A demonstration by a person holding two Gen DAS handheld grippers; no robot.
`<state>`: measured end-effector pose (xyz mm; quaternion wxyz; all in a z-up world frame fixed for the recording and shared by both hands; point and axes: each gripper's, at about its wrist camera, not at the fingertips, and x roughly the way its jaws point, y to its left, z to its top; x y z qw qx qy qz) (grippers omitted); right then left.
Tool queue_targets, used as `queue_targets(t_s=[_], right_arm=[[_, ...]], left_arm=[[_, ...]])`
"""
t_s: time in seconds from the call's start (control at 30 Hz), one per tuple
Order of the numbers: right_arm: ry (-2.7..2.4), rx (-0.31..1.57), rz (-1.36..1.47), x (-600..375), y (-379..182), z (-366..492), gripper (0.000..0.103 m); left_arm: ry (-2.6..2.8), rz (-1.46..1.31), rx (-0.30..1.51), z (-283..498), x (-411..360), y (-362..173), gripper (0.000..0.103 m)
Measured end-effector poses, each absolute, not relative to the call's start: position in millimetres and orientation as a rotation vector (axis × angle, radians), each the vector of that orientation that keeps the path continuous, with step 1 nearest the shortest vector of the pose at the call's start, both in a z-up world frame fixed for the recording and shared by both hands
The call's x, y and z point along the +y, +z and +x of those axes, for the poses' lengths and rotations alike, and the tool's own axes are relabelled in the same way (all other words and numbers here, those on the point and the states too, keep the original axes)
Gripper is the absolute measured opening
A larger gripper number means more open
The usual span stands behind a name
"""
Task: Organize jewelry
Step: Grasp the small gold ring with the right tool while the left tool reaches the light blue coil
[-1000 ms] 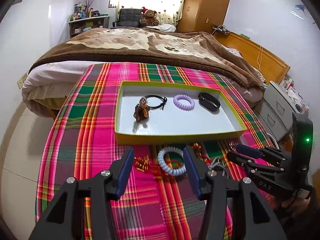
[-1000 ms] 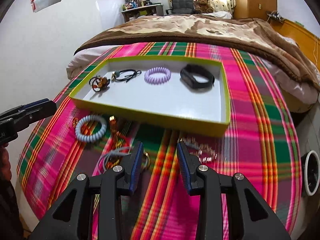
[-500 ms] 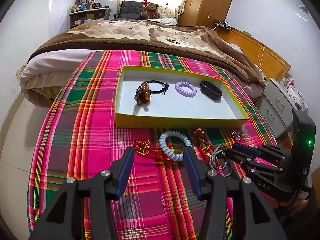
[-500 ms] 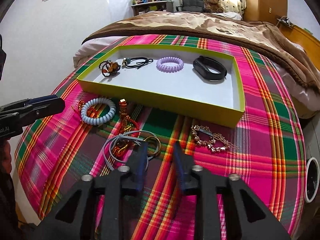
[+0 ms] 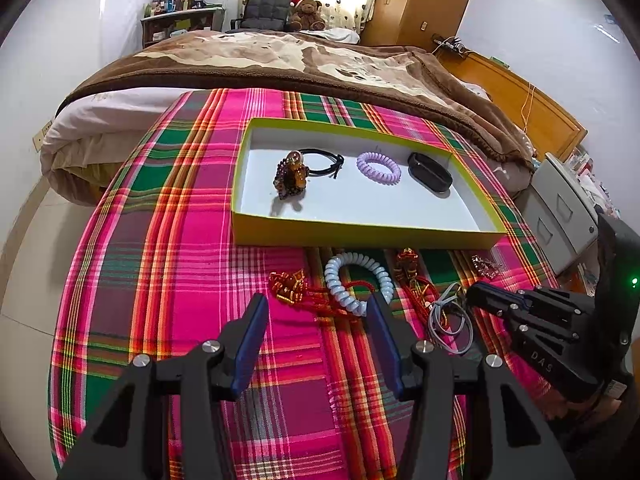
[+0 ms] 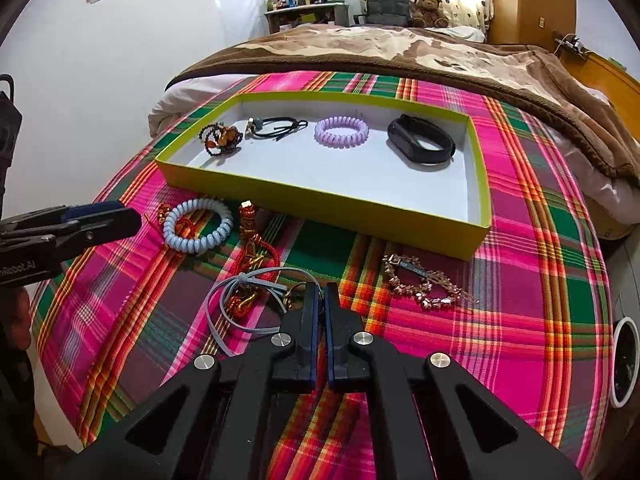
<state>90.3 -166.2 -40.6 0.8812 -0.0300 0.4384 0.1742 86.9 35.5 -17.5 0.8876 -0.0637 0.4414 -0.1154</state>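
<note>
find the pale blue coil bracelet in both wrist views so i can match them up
Left wrist view: the pale blue coil bracelet lies low centre on the plaid cloth, just beyond the left gripper.
Right wrist view: the bracelet lies left of centre, in front of the tray's near left corner.
Shared landmark: the yellow-green tray just behind it in both.

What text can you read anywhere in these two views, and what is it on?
"DAS" - on the body of the right gripper, seen from the left wrist view.
"nRobot.AI" - on the left gripper, start cut off at the frame edge.
Plate on the rose-gold bracelet: marks too small to read.
</note>
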Motion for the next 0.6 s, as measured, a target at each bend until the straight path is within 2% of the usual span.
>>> queue_targets(t_s=[0.6], right_arm=[[0.312, 0.861, 0.086, -203, -27, 78, 0.001]], left_arm=[[-0.223, -0.163, 0.938, 91, 50, -28, 0.053]])
